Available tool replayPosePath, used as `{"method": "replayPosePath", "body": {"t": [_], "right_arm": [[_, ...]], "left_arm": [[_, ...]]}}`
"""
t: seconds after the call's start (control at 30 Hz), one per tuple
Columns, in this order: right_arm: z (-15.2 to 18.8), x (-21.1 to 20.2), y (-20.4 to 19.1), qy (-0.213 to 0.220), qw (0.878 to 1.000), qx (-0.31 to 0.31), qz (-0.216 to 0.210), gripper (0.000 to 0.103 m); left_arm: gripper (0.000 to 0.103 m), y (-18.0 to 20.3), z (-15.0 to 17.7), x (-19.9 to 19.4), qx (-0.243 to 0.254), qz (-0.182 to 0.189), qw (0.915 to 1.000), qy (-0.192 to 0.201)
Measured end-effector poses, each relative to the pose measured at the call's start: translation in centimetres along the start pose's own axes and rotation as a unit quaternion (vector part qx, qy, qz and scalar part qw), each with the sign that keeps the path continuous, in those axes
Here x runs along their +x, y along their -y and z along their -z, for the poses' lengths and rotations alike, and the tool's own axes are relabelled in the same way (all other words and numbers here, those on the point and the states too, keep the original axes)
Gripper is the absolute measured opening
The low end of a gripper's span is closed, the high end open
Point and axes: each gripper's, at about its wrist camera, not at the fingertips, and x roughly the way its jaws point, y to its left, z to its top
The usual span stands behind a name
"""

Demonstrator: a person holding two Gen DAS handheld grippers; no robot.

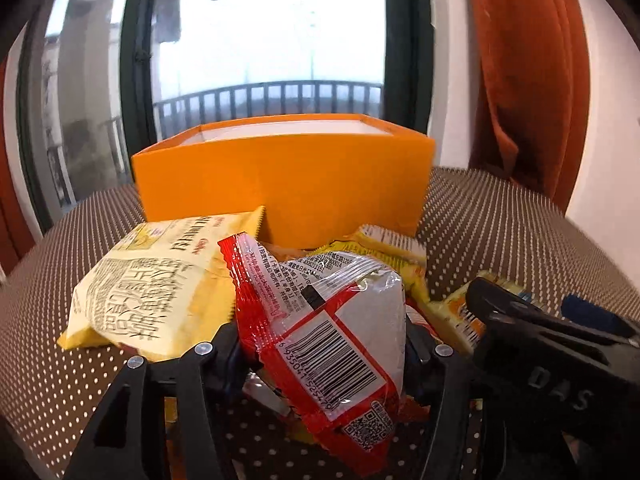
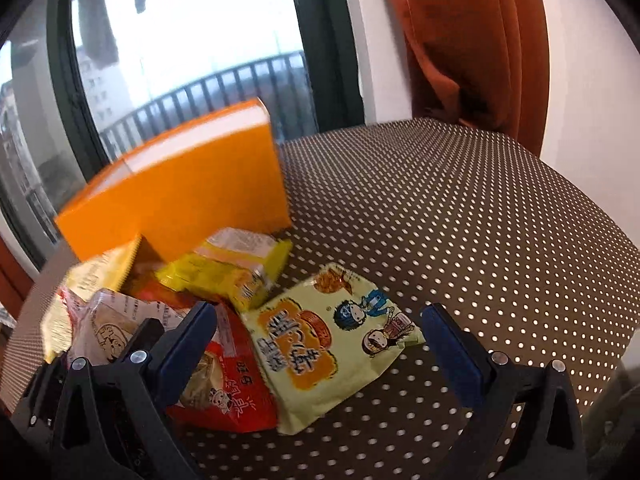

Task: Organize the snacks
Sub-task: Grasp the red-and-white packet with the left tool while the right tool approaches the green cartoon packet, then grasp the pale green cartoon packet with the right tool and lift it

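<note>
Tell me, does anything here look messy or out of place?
Yes: the snack packets lie in a loose heap on the dotted tablecloth, overlapping, not inside the orange box behind them. The left tool grips a red packet.

Daylight poured through the blown-out window (image 1: 264,20); fisheye edges curved and darkened, and the orange box (image 2: 180,192) smeared with motion blur.

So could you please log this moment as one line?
left gripper: holds red packet | right gripper: open above cartoon packet | orange box: behind
</note>
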Motion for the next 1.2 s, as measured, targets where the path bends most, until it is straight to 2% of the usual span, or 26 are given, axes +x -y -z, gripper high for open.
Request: {"method": "replayPosePath", "body": {"t": [0.17,0.33,0.57,0.63,0.7,0.8,0.9,1.07,1.2], "right_arm": [[0.4,1.9,0.5,-0.027,0.999,-0.012,0.022,0.103],[0.2,3.1,1.6,-0.044,0.999,0.015,0.005,0.103],[-0.2,4.2,1.9,-0.062,0.997,0.035,-0.009,0.103],[-0.2,4.1,2.1,-0.061,0.997,0.038,-0.014,0.100],[0.0,3.6,2.4,-0.060,0.997,0.045,-0.022,0.091],[0.2,3.2,2.7,-0.063,0.996,0.051,-0.028,0.086],[0.4,2.8,2.6,-0.070,0.996,0.044,-0.039,0.088],[0.8,2.0,1.3,-0.058,0.998,0.007,-0.020,0.095],[1.0,2.6,0.8,-0.075,0.997,0.013,-0.026,0.100]], "left_arm": [[0.068,1.9,0.6,0.9,0.040,-0.005,0.9990,-0.018],[0.070,2.8,0.3,1.6,0.053,-0.009,0.9982,-0.029],[0.064,2.2,0.4,1.5,0.028,0.017,0.9988,-0.037],[0.062,2.4,0.3,1.4,0.030,0.021,0.9987,-0.037],[0.060,2.4,0.5,1.1,0.030,0.025,0.9985,-0.037],[0.059,2.5,0.6,0.7,0.030,0.026,0.9985,-0.039],[0.059,2.1,0.9,0.1,0.028,0.026,0.9985,-0.040],[0.059,1.4,1.2,-0.6,0.027,0.019,0.9986,-0.040],[0.059,0.9,1.3,-0.5,0.025,0.017,0.9988,-0.038]]}}
